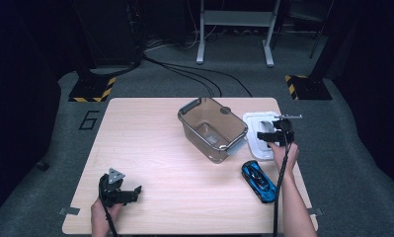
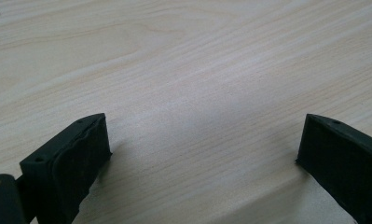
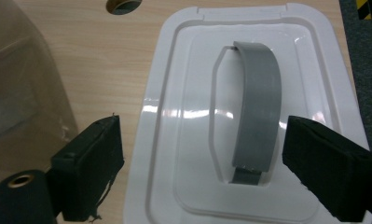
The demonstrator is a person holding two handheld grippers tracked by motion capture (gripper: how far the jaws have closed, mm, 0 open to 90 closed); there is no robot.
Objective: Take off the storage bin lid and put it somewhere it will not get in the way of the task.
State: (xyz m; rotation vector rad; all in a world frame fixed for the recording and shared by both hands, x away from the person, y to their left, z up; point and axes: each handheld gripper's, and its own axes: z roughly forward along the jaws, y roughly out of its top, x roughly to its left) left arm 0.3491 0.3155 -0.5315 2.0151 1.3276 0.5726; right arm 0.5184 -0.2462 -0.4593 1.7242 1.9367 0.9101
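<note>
On the floor stands a wood table [image 1: 150, 148], and it is the biggest thing. Near its far side sits a clear brown box [image 1: 212, 128] with grey clips, open at the top, with nothing to see in it but a pale patch at the bottom. Just to the right of the box lies a white lid [image 3: 174, 140], flat on the table, close to the right edge. The lid has a grey handle [image 3: 258, 116] that bends up from its middle. Nearer the person, by the right edge, lies a blue toy car [image 1: 258, 181], well apart from the box. The right gripper [image 3: 202, 158] hangs over the lid with its jaws wide apart, one on each side of the handle and not touching it. The left gripper [image 2: 202, 140] is near the front left corner, low over bare wood, with its jaws wide and nothing between them.
</note>
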